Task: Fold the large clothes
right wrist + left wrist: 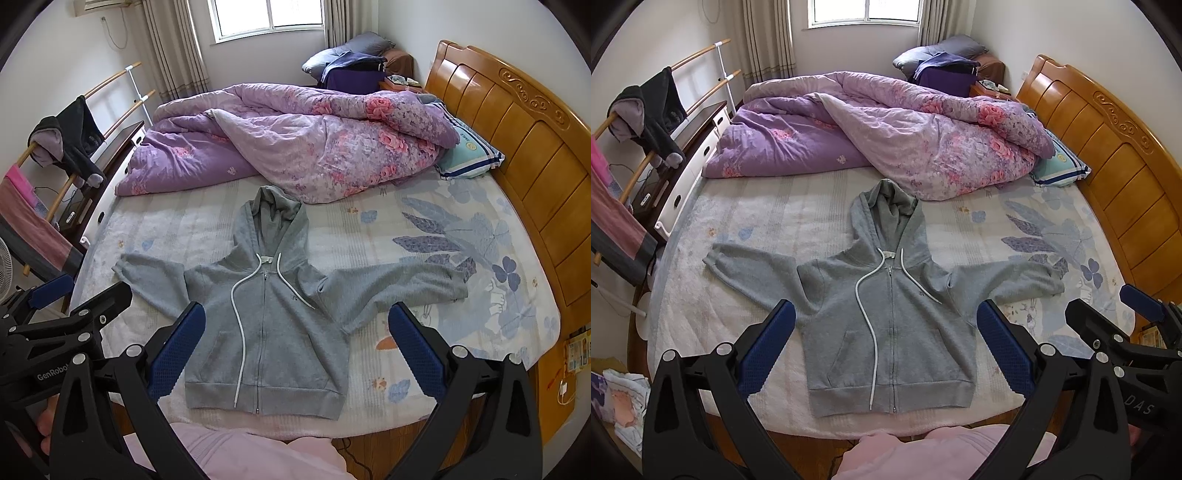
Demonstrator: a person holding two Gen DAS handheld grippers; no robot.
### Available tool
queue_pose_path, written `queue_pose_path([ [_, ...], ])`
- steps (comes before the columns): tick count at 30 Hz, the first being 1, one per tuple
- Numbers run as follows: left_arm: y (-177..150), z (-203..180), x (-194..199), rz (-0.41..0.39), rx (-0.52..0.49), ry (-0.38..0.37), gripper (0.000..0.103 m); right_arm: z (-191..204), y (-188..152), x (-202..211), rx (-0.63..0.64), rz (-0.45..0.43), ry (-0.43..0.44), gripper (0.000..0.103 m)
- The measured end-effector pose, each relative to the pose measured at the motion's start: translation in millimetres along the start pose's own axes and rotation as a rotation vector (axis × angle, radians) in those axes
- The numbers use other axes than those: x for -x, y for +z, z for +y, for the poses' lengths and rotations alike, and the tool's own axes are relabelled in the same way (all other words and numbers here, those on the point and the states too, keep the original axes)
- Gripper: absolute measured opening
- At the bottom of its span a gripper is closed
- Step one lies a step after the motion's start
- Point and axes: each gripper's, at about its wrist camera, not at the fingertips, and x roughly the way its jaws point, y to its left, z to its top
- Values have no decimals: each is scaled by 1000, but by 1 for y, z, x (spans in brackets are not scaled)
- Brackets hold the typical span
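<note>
**Grey hoodie laid flat, both grippers wide and empty**

Your left wrist view catches the right gripper (1108,306) off to its right side; your right wrist view shows the left gripper (88,291) off to its left, plus fingertips (46,424) on the handle and a fan (5,269) at the frame's edge. Both tools hover above the near edge of the bed (960,229), jaws spread, holding nothing. The hoodie (886,332) lies zipped, sleeves outstretched, straight ahead of your left gripper (886,350) and ahead-left of your right gripper (295,350).
</note>
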Motion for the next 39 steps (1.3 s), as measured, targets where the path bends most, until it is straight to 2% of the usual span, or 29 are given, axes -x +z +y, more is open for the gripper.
queue_pose_path([
  [10, -13, -2, -4, 20, 19, 0, 98, -2, -4, -3, 8, 18, 16, 96],
  [18, -26, -4, 0, 58, 86, 53, 98, 0, -9, -7, 74, 49, 113, 96],
  [24, -46, 5, 7, 92, 186, 157, 98, 8, -13, -20, 162, 104, 231, 96],
  [30, -76, 23, 18, 147, 338, 277, 98, 32, -21, -38, 290, 178, 345, 96],
  [35, -92, 45, 26, 170, 441, 326, 98, 58, -27, -48, 388, 219, 419, 96],
  [39, -93, 66, 28, 166, 490, 313, 98, 79, -25, -50, 430, 207, 427, 95],
])
